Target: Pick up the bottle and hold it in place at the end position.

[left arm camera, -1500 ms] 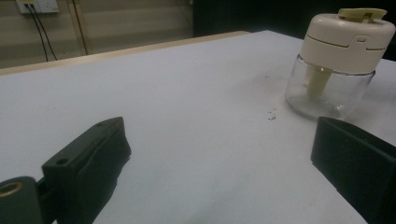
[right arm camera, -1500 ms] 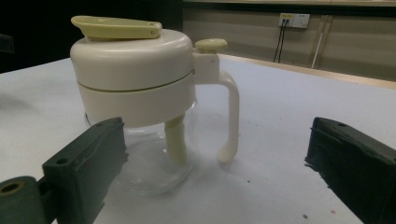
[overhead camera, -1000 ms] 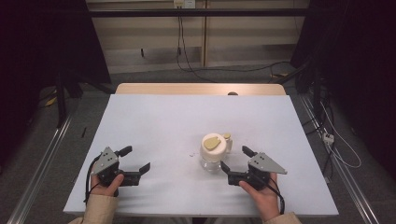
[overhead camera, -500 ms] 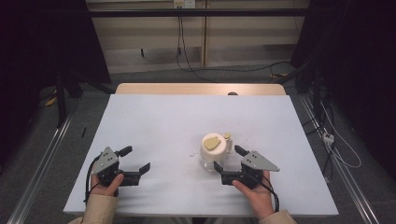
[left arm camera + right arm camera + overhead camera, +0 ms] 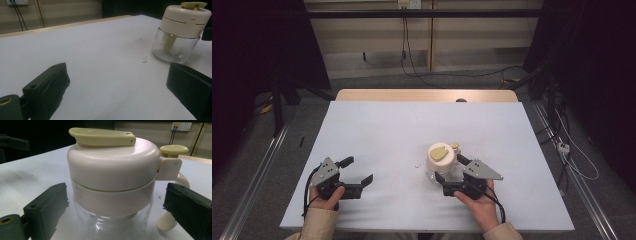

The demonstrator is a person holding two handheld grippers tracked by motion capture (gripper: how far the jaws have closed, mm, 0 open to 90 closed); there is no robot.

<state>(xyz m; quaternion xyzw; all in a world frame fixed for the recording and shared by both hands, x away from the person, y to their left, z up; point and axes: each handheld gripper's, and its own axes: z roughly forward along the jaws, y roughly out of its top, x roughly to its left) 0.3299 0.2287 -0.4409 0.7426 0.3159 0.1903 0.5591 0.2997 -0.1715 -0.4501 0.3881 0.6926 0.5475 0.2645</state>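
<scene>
In the right gripper view the jar (image 5: 112,182) loses its glass base below the bottom edge. Small dark specks (image 5: 144,60) on the desk (image 5: 100,50) beside the jar are too tiny to identify.

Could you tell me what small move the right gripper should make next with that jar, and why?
Probably close the right gripper on the jar. Its jaws stand open on either side of the clear glass body, below the cream lid, with gaps on both sides. The jar stands upright on the white table. The left gripper rests open and apart, so it is no obstacle.
</scene>
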